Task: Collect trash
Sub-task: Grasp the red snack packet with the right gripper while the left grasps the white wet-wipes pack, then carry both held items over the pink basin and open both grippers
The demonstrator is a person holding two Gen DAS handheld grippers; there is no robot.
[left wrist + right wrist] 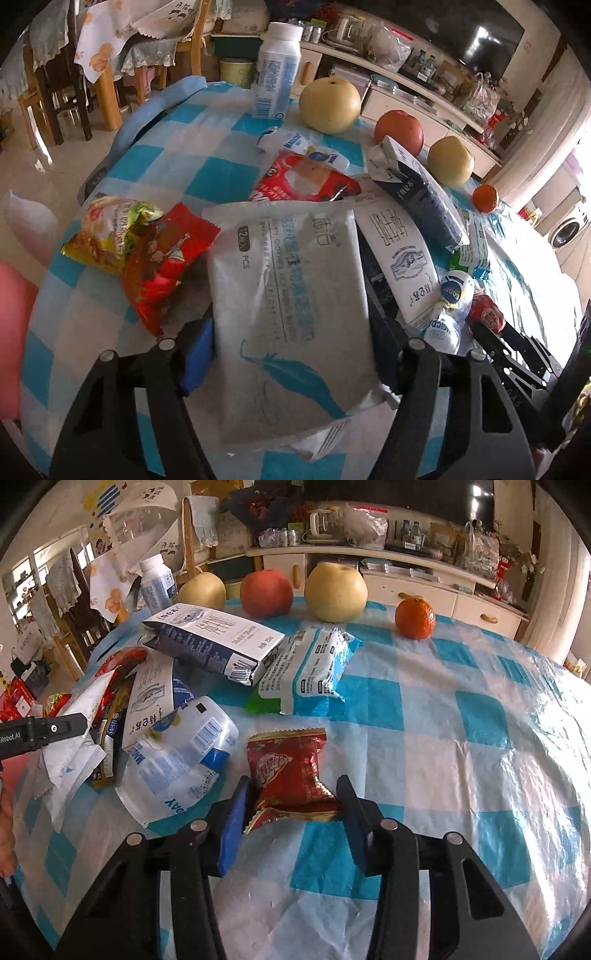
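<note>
My left gripper [291, 354] holds a large white wet-wipe pouch [291, 295] between its jaws, above the blue-checked tablecloth [155, 166]. Beside it lie a red and a yellow snack wrapper [147, 251], a red wrapper [306, 177], a dark milk carton [421, 192] and a white carton [402, 254]. My right gripper [295, 805] has its jaws around a small red snack wrapper [288, 771], its pads touching the wrapper's sides. A crushed clear bottle [181, 753], the dark carton [214, 638] and a blue-white pouch [314, 664] lie to its left and beyond.
Two pears [336, 590], an apple [266, 592] and a tangerine [414, 618] stand at the table's far edge, with an upright white bottle [277, 70]. Chairs stand at the left, a cabinet behind. The left gripper shows at the left edge of the right wrist view [40, 734].
</note>
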